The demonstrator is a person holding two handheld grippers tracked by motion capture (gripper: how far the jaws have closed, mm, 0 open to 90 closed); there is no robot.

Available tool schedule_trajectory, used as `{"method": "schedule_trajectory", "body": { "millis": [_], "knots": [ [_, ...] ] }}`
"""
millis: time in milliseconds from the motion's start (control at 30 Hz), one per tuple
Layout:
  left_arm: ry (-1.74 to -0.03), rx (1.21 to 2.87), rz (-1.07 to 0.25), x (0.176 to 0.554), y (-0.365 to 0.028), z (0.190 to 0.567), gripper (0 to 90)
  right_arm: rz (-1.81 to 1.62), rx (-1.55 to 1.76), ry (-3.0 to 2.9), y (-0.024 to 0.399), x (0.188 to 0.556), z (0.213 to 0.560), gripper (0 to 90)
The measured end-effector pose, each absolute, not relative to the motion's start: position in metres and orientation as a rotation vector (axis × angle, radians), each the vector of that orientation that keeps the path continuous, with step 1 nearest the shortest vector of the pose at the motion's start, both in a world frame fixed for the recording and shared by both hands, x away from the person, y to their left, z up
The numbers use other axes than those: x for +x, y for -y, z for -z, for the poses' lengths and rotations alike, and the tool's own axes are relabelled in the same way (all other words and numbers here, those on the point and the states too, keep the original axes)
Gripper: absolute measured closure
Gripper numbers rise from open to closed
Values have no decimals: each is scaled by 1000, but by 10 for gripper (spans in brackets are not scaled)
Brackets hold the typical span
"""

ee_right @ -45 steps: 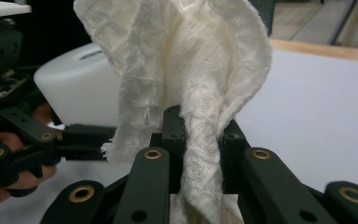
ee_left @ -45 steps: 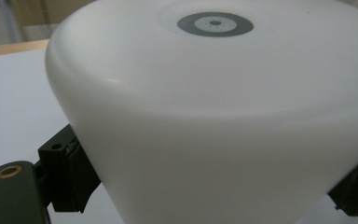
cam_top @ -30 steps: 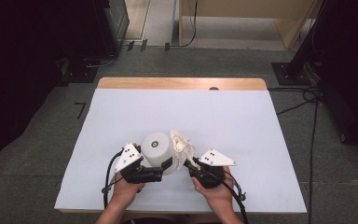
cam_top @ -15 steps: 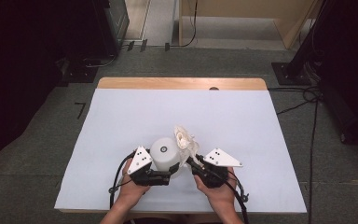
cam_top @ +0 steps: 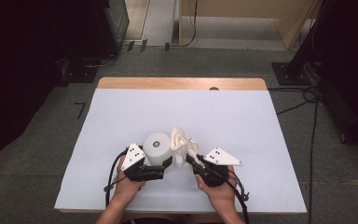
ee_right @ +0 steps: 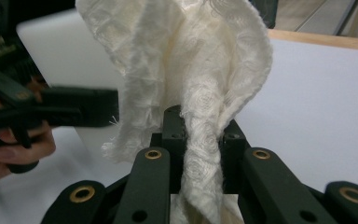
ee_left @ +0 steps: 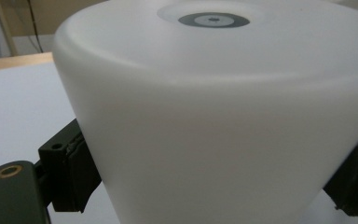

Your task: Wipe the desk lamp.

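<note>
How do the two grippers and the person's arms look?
Each gripper, left and right, is black with brass-coloured pivot rings, carries a white three-cornered plate with dark dots on top, and trails a black cable. The forearms are bare, with no sleeves in view.

- A white worktop (cam_top: pixel 242 126) with a wooden far edge (cam_top: pixel 182 83) stands on grey carpet floor (cam_top: pixel 42 140).
- Black cables (cam_top: pixel 307 100) trail at right.
- Dark equipment (cam_top: pixel 37 51) sits at left; light wooden furniture (cam_top: pixel 242 18) behind.
</note>
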State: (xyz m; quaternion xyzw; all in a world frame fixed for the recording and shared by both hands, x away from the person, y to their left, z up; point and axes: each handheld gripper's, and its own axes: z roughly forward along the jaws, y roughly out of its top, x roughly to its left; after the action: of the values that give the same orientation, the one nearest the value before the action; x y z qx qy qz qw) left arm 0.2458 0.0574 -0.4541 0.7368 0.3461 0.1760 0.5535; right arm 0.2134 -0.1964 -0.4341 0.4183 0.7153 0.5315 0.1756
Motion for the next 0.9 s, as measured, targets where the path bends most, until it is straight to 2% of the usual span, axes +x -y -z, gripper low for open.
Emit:
{"method": "schedule_trajectory", "body": {
  "millis": [333,600,767,900],
  "knots": [
    [-826,1847,-531,252,-57,480,86,-1499,1226,-1970,208,216,429,781],
    [-825,1839,-542,247,-56,482,84,-1515,1200,-1986,206,215,429,766],
    [-871,1797,-483,246,-56,479,57,-1527,1229,-2005,209,218,430,764],
    [-934,1771,-541,240,-51,477,42,-1495,1288,-1979,212,220,431,775]
  ]
}}
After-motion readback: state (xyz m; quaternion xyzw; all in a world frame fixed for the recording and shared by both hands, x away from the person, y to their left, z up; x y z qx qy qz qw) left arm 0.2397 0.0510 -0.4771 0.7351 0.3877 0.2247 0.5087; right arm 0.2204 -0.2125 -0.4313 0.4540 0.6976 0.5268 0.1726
